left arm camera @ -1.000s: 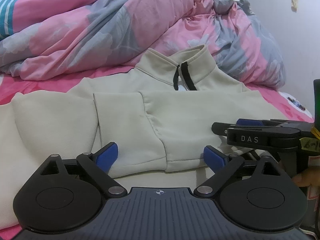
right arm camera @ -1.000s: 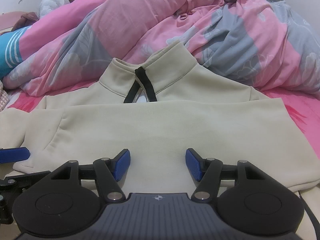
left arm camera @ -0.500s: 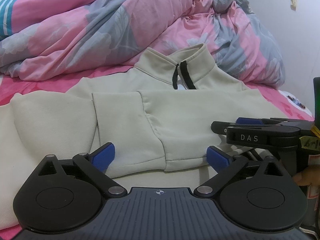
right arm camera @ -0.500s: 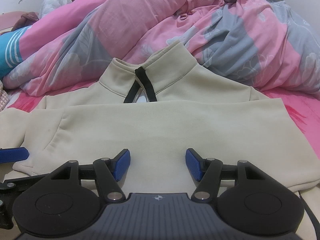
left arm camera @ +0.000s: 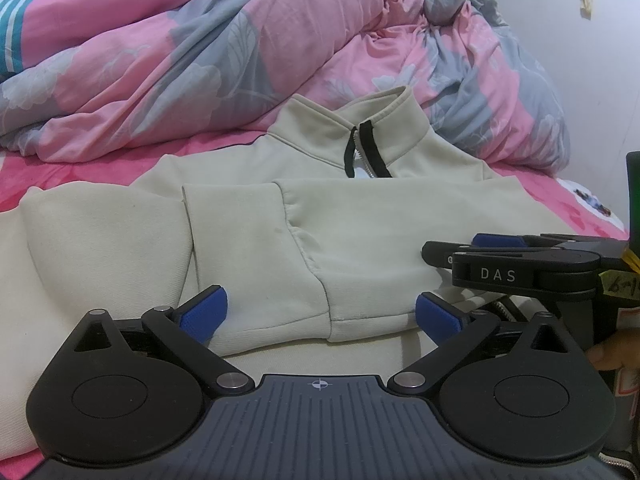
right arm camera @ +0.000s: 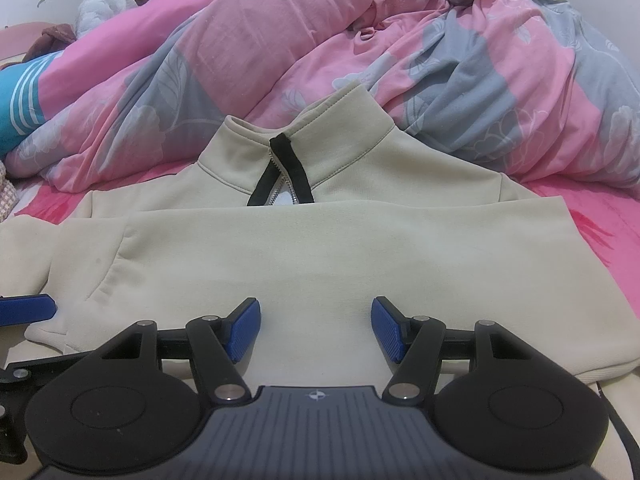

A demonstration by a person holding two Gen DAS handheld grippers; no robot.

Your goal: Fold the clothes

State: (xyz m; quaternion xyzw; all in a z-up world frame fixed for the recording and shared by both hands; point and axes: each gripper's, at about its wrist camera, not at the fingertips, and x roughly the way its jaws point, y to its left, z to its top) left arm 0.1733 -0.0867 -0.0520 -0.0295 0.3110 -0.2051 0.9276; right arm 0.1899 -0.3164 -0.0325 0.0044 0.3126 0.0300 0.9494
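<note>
The left tool (left arm camera: 322,314) hovers low over the near hem of the cream sweatshirt (left arm camera: 360,232), its jaws opening and nearly fully spread, the blue pads (left arm camera: 204,314) clear of the cloth. The sweatshirt lies flat on the pink bed (right arm camera: 600,216), collar away, both sleeves folded across the chest, cuffs meeting just ahead of this tool. Behind it a pink-and-grey quilt (right arm camera: 360,40) is heaped. The right tool (right arm camera: 316,330) sits partly spread above the hem, seemingly gripping nothing, though any contact beneath is hidden.
</note>
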